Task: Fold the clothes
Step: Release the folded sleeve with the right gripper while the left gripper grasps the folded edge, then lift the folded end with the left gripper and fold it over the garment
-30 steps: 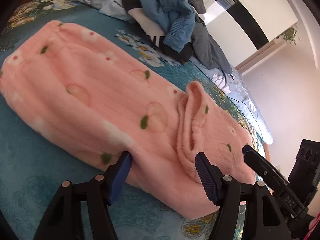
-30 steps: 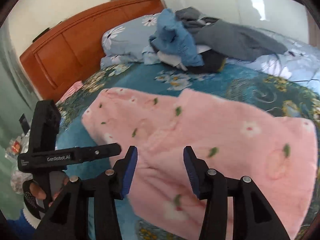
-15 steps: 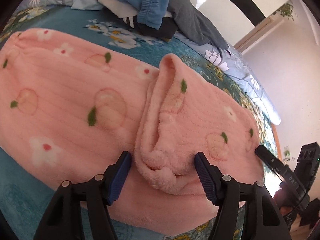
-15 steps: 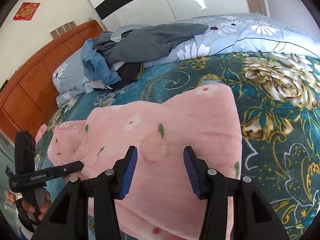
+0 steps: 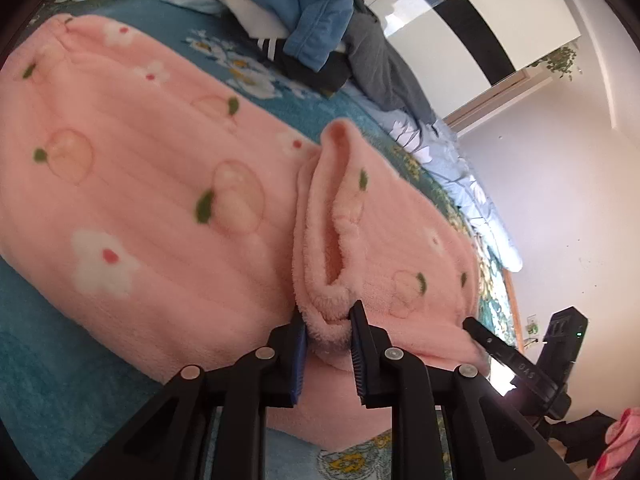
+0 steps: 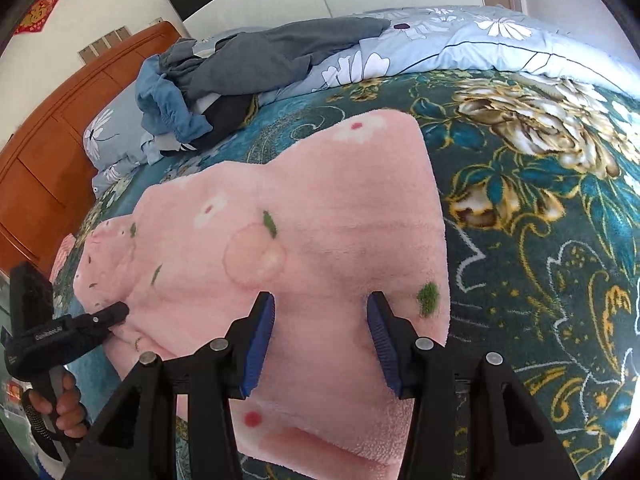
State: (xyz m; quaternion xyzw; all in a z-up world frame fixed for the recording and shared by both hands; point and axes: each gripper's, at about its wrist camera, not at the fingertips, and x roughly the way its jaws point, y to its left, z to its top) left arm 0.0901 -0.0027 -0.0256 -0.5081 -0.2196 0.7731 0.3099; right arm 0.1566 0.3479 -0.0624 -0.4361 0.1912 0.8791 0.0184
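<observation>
A pink fleece garment (image 5: 152, 184) printed with peaches and white flowers lies spread on the teal floral bedspread (image 5: 48, 364). In the left wrist view, a raised fold of it (image 5: 332, 240) runs toward me, and my left gripper (image 5: 329, 330) is shut on the near end of that fold. In the right wrist view the same pink garment (image 6: 304, 240) fills the middle. My right gripper (image 6: 320, 320) stands open just above its near part, with flat fleece showing between the fingers. The left gripper (image 6: 116, 312) appears there at the garment's left edge, held by a hand (image 6: 66, 408).
A heap of blue, grey and dark clothes (image 5: 316, 24) lies at the far side of the bed, seen too as a clothes pile (image 6: 224, 84) near the wooden headboard (image 6: 52, 144). A pale blue floral quilt (image 6: 460, 44) is beyond. The right gripper's body (image 5: 520, 364) shows at the bed's edge.
My left gripper has shut on the raised fold of the pink garment; it stood open around it before. The right gripper has dropped closer to the fleece and stays open.
</observation>
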